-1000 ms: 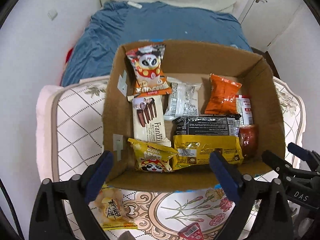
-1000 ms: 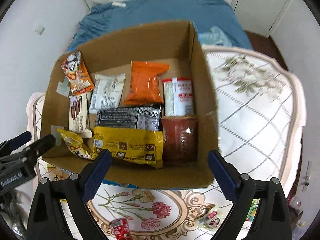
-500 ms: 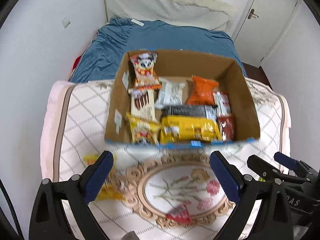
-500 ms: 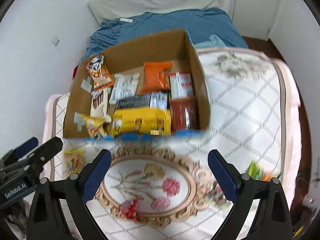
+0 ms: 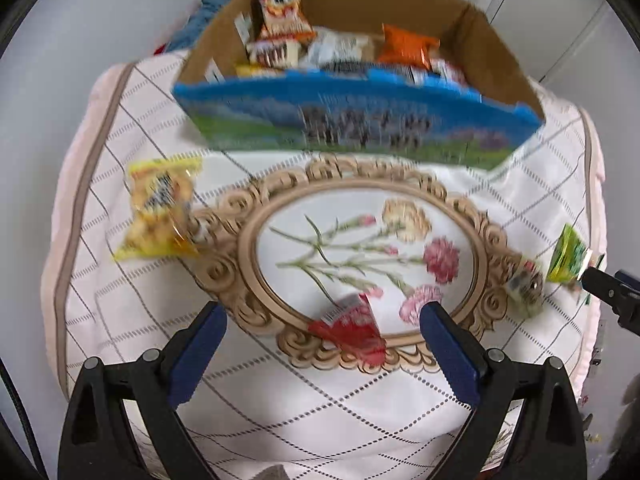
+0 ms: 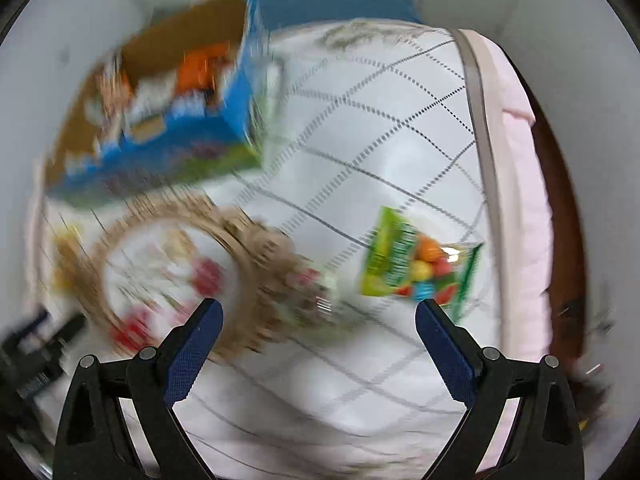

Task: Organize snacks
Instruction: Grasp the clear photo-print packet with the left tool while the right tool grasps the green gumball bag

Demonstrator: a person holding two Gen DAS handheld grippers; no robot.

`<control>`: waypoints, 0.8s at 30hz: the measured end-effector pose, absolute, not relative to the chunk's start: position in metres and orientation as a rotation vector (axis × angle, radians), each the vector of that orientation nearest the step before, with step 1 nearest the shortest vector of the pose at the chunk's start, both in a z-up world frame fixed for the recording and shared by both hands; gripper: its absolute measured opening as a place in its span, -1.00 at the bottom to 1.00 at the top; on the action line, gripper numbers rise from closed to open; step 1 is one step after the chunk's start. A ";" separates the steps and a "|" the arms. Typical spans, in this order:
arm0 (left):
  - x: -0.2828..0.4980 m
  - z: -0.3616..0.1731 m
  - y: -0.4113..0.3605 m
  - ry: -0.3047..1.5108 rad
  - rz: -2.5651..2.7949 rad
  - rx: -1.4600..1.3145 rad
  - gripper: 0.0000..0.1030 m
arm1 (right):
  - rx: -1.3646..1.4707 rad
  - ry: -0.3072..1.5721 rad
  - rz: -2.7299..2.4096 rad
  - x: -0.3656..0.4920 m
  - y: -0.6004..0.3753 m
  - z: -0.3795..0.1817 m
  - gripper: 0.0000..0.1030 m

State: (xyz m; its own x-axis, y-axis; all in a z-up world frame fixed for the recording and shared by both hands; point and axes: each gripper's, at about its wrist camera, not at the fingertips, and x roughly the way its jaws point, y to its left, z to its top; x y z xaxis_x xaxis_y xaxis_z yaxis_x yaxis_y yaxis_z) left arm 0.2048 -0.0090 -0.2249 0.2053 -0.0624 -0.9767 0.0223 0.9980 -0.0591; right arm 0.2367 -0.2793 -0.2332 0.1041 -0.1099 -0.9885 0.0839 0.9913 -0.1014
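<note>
A cardboard box [image 5: 360,120] with a blue and green printed front stands at the far side of the table and holds several snack packets. Loose on the cloth lie a yellow packet [image 5: 160,208], a red packet [image 5: 352,328], a small pale packet [image 5: 524,284] and a green candy packet [image 5: 570,256]. My left gripper [image 5: 320,312] is open and empty just above the red packet. My right gripper [image 6: 316,308] is open and empty, with the green candy packet [image 6: 420,268] just ahead to the right. The right view is blurred.
The table wears a white quilted cloth [image 5: 280,400] with a gold-framed flower motif [image 5: 360,248]. A blue bed [image 6: 332,0] lies behind the box. White walls stand at both sides, and a door [image 5: 540,8] at the back right.
Both grippers have pulled back from the box and dropped lower over the cloth. The right one has swung right towards the green candy packet. Both stay open.
</note>
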 end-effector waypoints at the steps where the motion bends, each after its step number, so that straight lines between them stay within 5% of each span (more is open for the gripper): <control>1: 0.201 -0.230 -0.013 1.366 -0.054 -0.032 0.92 | -0.104 1.483 -0.128 0.239 -0.277 -0.236 0.92; 13: 0.183 -0.263 -0.047 1.394 -0.004 -0.077 0.92 | -0.823 1.733 0.025 0.251 -0.275 -0.324 0.92; 20: 0.181 -0.262 -0.078 1.381 -0.013 -0.064 0.92 | -0.822 1.772 0.056 0.261 -0.310 -0.344 0.91; 24: 0.186 -0.261 -0.102 1.371 -0.035 -0.035 0.92 | -0.610 1.766 0.068 0.269 -0.333 -0.338 0.53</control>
State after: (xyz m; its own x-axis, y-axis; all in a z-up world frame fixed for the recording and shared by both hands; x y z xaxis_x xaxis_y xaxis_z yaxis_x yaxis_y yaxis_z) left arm 0.1859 -0.1022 -0.2612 0.1981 -0.0452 -0.9791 0.0045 0.9990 -0.0452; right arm 0.2686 -0.3329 -0.3377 -0.1569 -0.3644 -0.9179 -0.4336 0.8605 -0.2675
